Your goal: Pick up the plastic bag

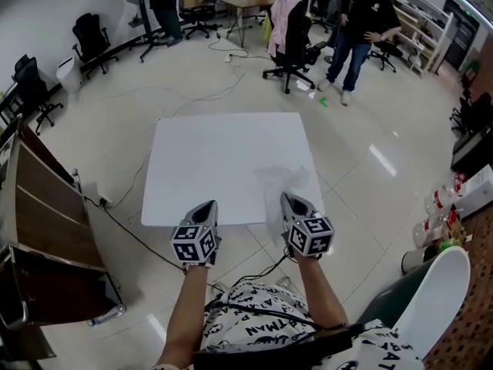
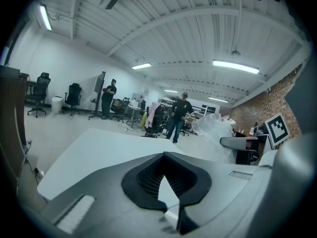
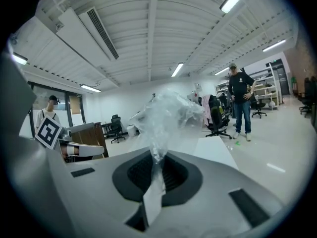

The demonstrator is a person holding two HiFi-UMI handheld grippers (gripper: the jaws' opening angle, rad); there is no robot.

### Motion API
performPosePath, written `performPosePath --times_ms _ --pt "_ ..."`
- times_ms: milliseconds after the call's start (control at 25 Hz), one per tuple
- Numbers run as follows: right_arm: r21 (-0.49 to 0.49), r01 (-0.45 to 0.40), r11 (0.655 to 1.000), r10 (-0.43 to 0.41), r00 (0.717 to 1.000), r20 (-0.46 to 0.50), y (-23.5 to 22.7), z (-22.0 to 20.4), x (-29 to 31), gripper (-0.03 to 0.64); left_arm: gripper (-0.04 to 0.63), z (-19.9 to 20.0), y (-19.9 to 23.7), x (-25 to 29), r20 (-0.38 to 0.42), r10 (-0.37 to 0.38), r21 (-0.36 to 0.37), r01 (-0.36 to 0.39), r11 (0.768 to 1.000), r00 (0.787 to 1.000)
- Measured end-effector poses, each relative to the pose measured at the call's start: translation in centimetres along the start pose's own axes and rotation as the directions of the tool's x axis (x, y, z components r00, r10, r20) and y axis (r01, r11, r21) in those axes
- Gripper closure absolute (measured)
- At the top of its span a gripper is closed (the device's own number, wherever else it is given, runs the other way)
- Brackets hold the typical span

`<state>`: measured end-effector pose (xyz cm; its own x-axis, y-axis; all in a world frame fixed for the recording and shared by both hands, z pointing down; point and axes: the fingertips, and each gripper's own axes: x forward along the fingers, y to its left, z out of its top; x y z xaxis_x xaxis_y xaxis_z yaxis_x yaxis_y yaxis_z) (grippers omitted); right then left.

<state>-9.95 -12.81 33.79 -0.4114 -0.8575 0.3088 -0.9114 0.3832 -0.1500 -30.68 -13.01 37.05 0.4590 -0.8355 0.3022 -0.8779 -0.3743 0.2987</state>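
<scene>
Two grippers at the white table's (image 1: 223,160) near edge, bag in one.
Right gripper (image 3: 157,157) was clamped on a bunched neck of the plastic bag (image 3: 168,108), which sat crumpled over the table's near-right corner. Left gripper (image 2: 166,175) had its jaws together, empty, beside the bag.

Translucent plastic bag (image 1: 282,180), white table (image 1: 216,153), pale glossy floor (image 1: 115,122).

Plastic bag (image 1: 281,182) in right tongs (image 1: 290,200) over table (image 1: 223,160) near-right corner, left tongs (image 1: 206,206) leftward at near edge
</scene>
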Motion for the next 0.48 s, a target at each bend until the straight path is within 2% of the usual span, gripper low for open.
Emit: performPosePath --times_ms 480 --pt "0.028 -0.017 0.999 0.017 1.0 0.009 0.7 -0.4 -1.1 0.604 0.589 -0.1 -1.2 -0.8 0.009 -0.008 -0.019 0.008 1.0 1.0"
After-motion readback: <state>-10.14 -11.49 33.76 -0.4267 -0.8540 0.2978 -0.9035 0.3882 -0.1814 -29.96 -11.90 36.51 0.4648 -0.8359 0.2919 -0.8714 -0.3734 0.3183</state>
